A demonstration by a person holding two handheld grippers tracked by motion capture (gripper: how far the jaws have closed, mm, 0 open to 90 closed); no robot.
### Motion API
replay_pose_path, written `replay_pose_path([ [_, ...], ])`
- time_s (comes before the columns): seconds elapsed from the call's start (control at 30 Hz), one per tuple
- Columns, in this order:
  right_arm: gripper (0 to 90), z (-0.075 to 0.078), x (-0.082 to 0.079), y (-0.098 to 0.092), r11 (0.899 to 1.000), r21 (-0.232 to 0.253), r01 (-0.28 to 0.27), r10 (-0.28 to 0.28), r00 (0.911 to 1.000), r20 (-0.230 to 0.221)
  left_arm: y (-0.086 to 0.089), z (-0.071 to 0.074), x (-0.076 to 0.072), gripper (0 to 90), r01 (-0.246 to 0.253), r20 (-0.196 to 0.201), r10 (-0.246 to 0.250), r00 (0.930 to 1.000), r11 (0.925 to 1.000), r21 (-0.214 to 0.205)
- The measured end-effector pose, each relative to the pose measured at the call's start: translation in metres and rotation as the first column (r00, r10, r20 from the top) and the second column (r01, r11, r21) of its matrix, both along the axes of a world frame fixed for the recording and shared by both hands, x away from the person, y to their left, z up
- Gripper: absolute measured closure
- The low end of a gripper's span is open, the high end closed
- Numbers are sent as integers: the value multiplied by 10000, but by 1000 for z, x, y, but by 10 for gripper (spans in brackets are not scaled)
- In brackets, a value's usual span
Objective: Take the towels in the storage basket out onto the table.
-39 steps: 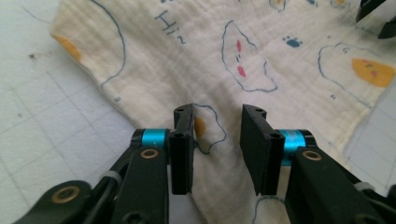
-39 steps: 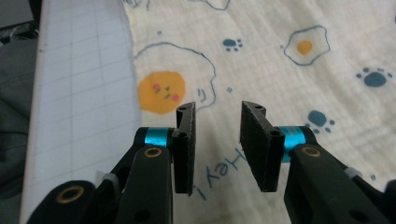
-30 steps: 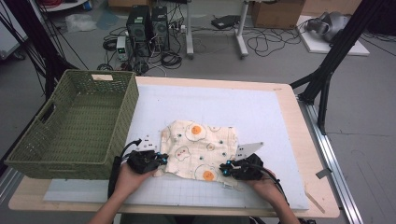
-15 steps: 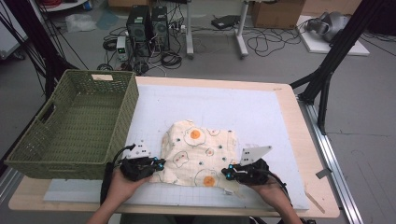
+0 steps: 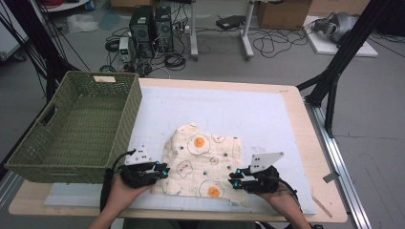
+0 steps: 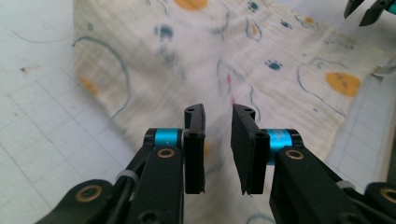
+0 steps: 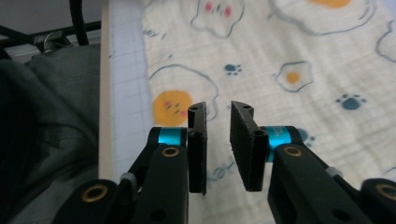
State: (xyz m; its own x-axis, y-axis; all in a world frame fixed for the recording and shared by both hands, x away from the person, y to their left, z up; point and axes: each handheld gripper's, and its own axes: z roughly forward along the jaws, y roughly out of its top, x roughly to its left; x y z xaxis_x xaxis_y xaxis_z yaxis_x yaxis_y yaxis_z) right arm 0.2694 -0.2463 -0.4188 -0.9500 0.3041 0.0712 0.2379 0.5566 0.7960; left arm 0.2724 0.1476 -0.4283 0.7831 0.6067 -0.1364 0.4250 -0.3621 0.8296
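Note:
A cream cloth (image 5: 203,160) printed with fried eggs and paw marks lies spread on the white mat (image 5: 267,114). My left gripper (image 5: 165,171) sits at the cloth's near left corner and my right gripper (image 5: 232,180) at its near right edge. Both pairs of jaws have just been opening. In the left gripper view the left gripper (image 6: 218,116) shows a narrow gap with nothing in it, and the cloth (image 6: 289,60) lies below. In the right gripper view the right gripper (image 7: 218,112) is likewise parted and empty above the cloth (image 7: 289,51).
A green woven basket (image 5: 125,125) stands on the table's left side, close to my left hand. The wooden table edge (image 5: 317,143) runs along the right, beyond the mat. The person's grey clothing (image 7: 42,116) is at the near edge.
Both grippers drew the cloth's near edge a little toward the person, then their jaws parted and let go of it. The cloth now lies flatter.

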Motion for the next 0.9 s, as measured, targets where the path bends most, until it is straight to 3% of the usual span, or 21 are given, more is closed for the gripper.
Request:
replay_pose_path([
  [0.2, 678, -4, 25, -1, 9972, -163, 727, -726, 9974, 23, -10, -4, 24, 698, -448, 63, 448, 9990, 9990, 21],
  [0.37, 654, -13, 40, 1, 9936, -495, 1020, -1021, 9948, 2, -19, -13, 38, 687, -764, 332, 745, 9967, 9952, 608],
  [0.5, 654, -20, 47, 4, 9886, -965, 1152, -1162, 9932, -45, -21, -21, 43, 691, -887, 223, 868, 9960, 9896, 1135],
  [0.57, 675, -24, 49, 6, 9861, -1248, 1100, -1131, 9934, -178, -21, -22, 44, 726, -934, 249, 912, 9955, 9890, 1149],
  [0.7, 822, -25, 49, 8, 9883, -1182, 962, -988, 9950, -166, -21, -22, 44, 869, -873, 237, 851, 9961, 9894, 1157],
  [0.77, 873, -25, 48, 9, 9885, -1235, 870, -897, 9958, -170, -20, -21, 43, 888, -835, 200, 817, 9965, 9890, 1219],
  [0.9, 887, -22, 44, 9, 9898, -1235, 713, -738, 9971, -157, -19, -19, 39, 892, -670, 103, 663, 9977, 9909, 1165],
])
